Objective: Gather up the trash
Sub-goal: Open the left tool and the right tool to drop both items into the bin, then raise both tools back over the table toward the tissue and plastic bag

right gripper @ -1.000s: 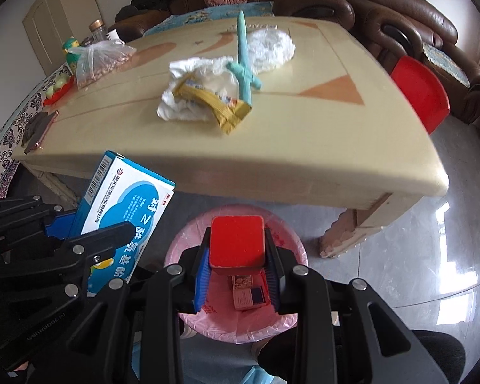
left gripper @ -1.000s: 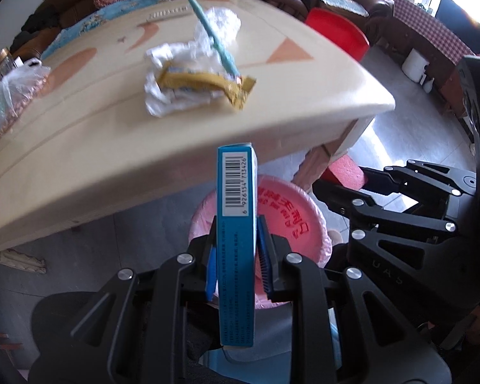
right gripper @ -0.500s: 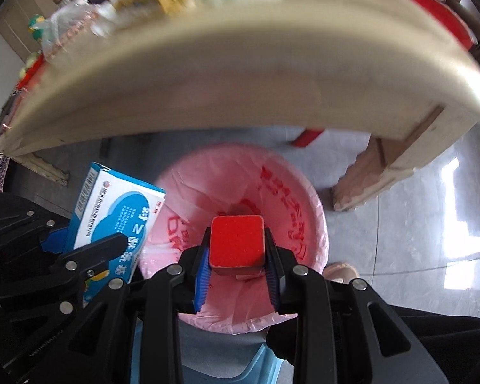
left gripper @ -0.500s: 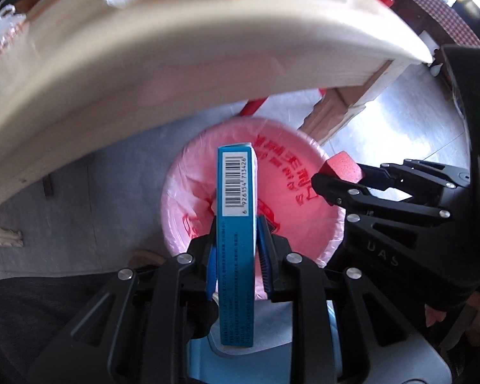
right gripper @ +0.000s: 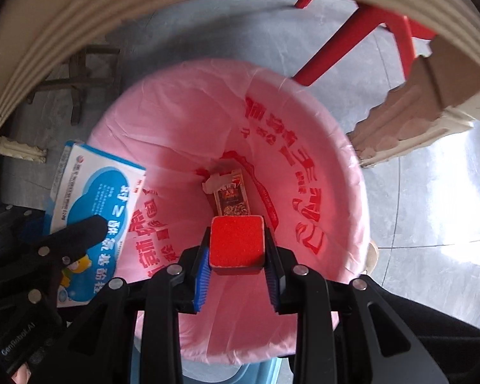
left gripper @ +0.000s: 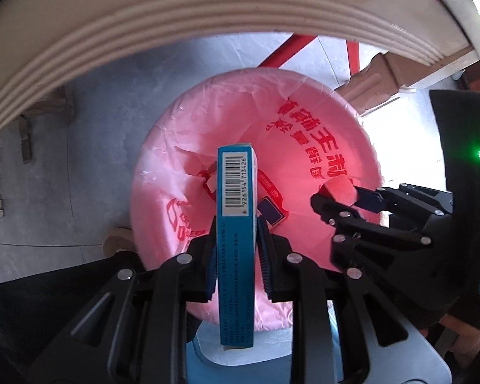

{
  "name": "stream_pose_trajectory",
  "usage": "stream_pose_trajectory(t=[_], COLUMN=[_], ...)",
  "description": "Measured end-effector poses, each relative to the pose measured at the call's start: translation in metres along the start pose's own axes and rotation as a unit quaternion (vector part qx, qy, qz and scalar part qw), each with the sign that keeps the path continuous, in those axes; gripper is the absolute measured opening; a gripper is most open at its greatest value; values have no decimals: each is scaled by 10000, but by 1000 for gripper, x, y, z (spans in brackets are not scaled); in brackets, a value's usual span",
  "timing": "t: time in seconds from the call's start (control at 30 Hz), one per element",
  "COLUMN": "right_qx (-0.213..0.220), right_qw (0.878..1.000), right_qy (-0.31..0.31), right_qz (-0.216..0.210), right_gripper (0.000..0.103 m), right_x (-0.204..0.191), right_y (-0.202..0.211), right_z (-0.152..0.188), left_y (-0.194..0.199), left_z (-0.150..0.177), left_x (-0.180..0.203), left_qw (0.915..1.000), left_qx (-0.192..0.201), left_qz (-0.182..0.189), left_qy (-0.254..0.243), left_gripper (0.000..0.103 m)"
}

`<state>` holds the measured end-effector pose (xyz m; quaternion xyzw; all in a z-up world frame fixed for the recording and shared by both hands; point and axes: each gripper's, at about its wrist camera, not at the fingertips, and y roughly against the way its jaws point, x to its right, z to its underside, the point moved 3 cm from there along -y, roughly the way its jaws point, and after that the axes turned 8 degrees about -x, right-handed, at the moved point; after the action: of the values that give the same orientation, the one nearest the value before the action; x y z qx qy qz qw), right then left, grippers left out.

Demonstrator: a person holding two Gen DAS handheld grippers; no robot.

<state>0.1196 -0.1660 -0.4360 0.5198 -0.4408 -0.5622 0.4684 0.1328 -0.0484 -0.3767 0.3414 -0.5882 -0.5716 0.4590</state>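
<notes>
Since a second ago: both your grippers have dropped from counter height to just over the bin mouth; the counter top and its wrappers have gone from view, and only the counter edge [left gripper: 118, 28] arcs overhead.
Blue box: the blue medicine box [left gripper: 236, 224] stands on its narrow edge in the left gripper [left gripper: 236, 249], barcode end pointing into the bin, clenched between both blue pads [left gripper: 263, 249]. A good part of it runs back behind the grip.
Red block: the red block [right gripper: 236, 240] sits square between the right gripper [right gripper: 236, 256] fingers, gripped on two opposite sides, its face toward the camera.
Bin: the pink-lined trash bin [right gripper: 345, 166] lies directly beneath both loads; a dark printed packet [right gripper: 232, 196] and a scrap of paper already rest at the bottom.
Position check: the block hangs over the middle of the bin mouth; the box, in the right wrist view, hangs over the near-left part of the rim [right gripper: 92, 211], so it looks less centred.
Step in hand: release into the bin.
How to do it well: bring your left hand a little further inward before letting go, so the long box clears the liner's rim. Open each pair of fingers fully and hold steady until the item falls free.
Surroundings: a red stool leg [right gripper: 336, 44] and the counter's carved leg [right gripper: 409, 112] stand beyond the bin on grey floor tiles.
</notes>
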Motion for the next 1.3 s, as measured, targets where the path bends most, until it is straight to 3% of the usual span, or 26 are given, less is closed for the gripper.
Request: stream_pose_trajectory(t=[0.33, 0.4, 0.5, 1.3], right_qx=[-188, -141, -29, 122], right_qw=[9998, 9999, 9999, 9995], right_qy=[-66, -57, -64, -268], right_qz=[7, 72, 121, 78], right_gripper=[31, 46, 61, 61], right_x=[7, 7, 9, 22], right_y=[-21, -20, -15, 2], right_z=[-2, -3, -5, -7], left_y=[-22, -21, -15, -10], left_z=[-7, -9, -9, -7], left_x=[-4, -6, -10, -21], left_qw=[9996, 9995, 9997, 9991], left_qx=[-286, -301, -184, -144], left_qz=[20, 13, -21, -105], left_qy=[76, 127, 174, 392], left_gripper=[24, 45, 47, 49])
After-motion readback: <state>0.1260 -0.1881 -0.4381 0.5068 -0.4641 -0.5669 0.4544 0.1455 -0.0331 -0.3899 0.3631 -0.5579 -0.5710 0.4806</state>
